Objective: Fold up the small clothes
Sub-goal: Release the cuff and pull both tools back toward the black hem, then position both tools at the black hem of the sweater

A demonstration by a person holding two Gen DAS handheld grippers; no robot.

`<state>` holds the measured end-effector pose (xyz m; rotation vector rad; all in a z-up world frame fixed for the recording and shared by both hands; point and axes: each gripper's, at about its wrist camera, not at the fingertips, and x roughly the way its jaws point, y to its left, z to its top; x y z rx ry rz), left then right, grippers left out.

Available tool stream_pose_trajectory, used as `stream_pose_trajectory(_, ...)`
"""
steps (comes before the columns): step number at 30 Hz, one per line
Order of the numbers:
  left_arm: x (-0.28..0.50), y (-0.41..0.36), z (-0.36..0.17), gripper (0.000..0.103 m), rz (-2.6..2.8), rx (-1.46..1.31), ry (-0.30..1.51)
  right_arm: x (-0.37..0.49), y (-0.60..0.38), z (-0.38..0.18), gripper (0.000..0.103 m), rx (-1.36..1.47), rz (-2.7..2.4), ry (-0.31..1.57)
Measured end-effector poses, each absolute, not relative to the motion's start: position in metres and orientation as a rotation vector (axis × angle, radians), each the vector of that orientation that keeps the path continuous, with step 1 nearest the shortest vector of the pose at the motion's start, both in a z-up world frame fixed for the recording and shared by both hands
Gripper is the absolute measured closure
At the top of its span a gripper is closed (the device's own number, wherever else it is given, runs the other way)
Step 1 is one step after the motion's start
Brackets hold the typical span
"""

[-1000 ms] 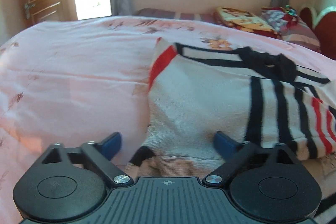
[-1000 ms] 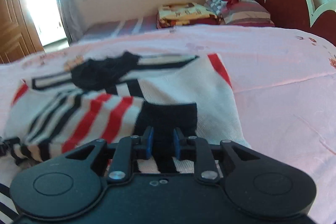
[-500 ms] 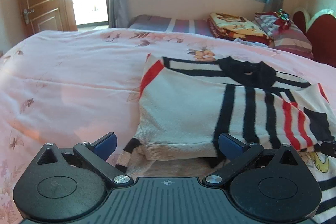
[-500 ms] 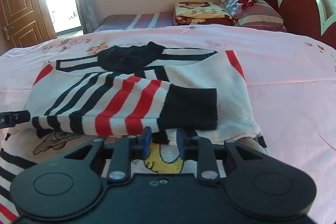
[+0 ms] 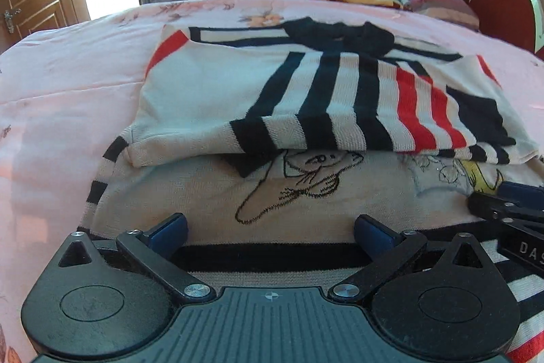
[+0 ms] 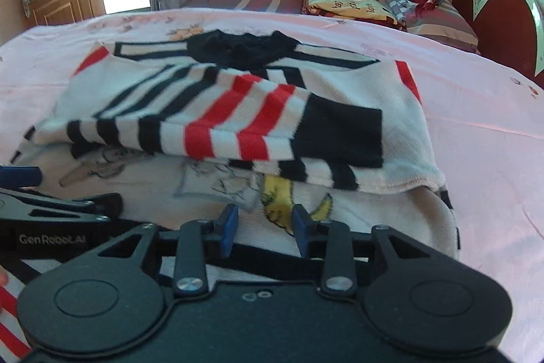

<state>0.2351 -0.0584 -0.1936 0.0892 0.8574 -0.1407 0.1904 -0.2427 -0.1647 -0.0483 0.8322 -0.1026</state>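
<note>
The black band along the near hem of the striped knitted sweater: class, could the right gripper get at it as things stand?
Probably yes. The right gripper hangs open just above the black hem band, nothing between them; the left gripper sits off to one side.

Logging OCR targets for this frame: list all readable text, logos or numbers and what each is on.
"GenRobot.AI": white print on the side of the left gripper, seen from the right wrist view.
"DAS": letters cut off by the frame edge, on the side of the right gripper, seen from the left wrist view.
"love": on the folded yellow blanket by the window; the other words there are too blurred to read.
</note>
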Motion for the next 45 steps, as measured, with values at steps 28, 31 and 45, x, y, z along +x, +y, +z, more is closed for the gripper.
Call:
stream_pose_trajectory(28,0.173,-0.07,-0.165,0.0,-0.117,0.135,0.822,0.129,-0.238,-0.148,0.066,0.04,0.073,0.802)
stream_pose_trajectory(31,0.169,-0.049,-0.184,0.0,-0.104,0.158,0.87,0.122,-0.222,-0.159,0.065,-0.003,0.072,0.836)
stream_pose_trajectory(45,0.13,0.034,-0.194,0.0,-0.202,0.1,0.838,0.061,-0.277,-0.163,0.063,0.012,-0.281,0.841)
